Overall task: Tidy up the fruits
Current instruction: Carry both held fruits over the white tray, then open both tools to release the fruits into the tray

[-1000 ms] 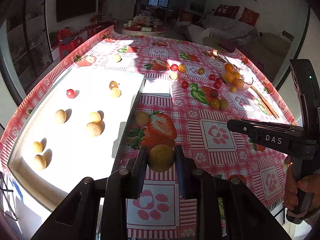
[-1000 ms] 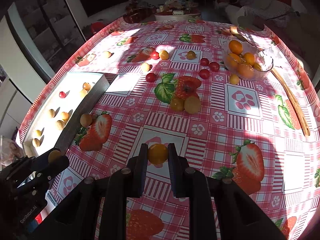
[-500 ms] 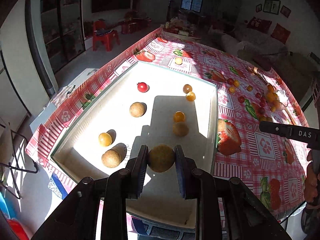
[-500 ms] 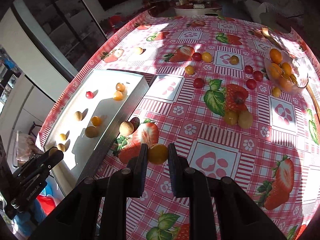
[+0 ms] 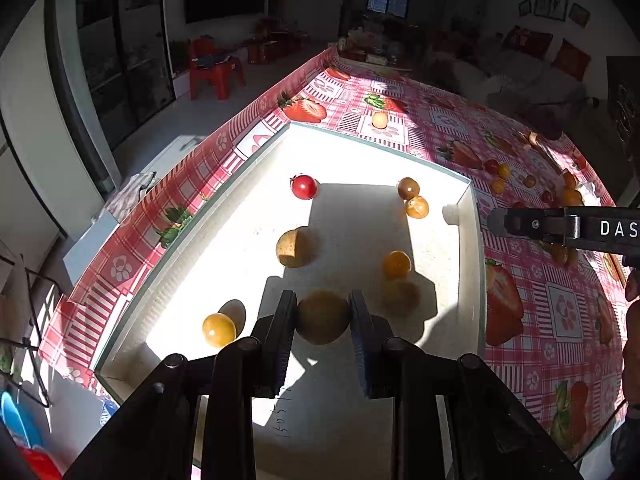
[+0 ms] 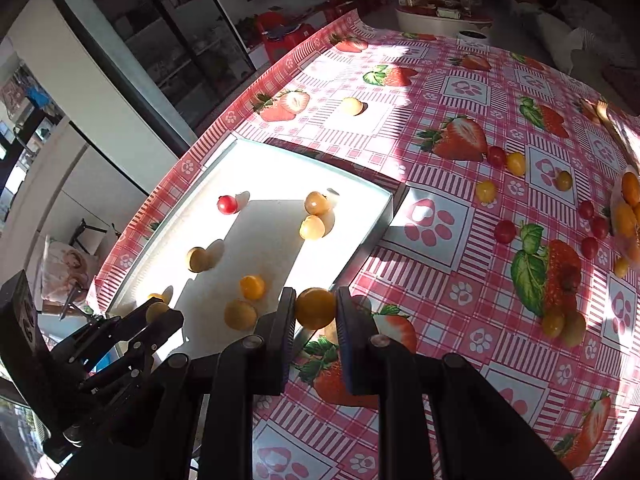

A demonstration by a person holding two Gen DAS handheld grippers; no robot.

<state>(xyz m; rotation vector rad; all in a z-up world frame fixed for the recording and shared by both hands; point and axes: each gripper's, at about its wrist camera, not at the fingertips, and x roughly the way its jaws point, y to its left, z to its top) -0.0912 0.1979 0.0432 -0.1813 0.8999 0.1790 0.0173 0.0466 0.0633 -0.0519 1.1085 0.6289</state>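
A white tray [image 5: 467, 236] lies at the left of the strawberry-print tablecloth and holds several small round fruits, among them a red cherry tomato [image 5: 304, 187]. My left gripper [image 5: 323, 320] hangs above the tray's near end, shut on a tan round fruit [image 5: 323, 317]. My right gripper [image 6: 315, 310] is shut on a yellow-orange cherry tomato [image 6: 315, 307] above the tray's right wall [image 6: 372, 236]. In the right wrist view the left gripper [image 6: 158, 314] shows at lower left, over the tray's near corner. The right gripper's tip [image 5: 498, 222] pokes in from the right in the left wrist view.
Loose red and yellow cherry tomatoes [image 6: 505, 231] lie scattered on the cloth right of the tray. A glass bowl of orange fruits [image 6: 626, 216] stands at the far right. One pale fruit [image 6: 352, 106] rests beyond the tray. The table edge runs close along the tray's left side.
Both grippers have carried their fruits leftward, from over the tablecloth to the tray. The left one now hangs over the tray's inside, the right one over its right wall.
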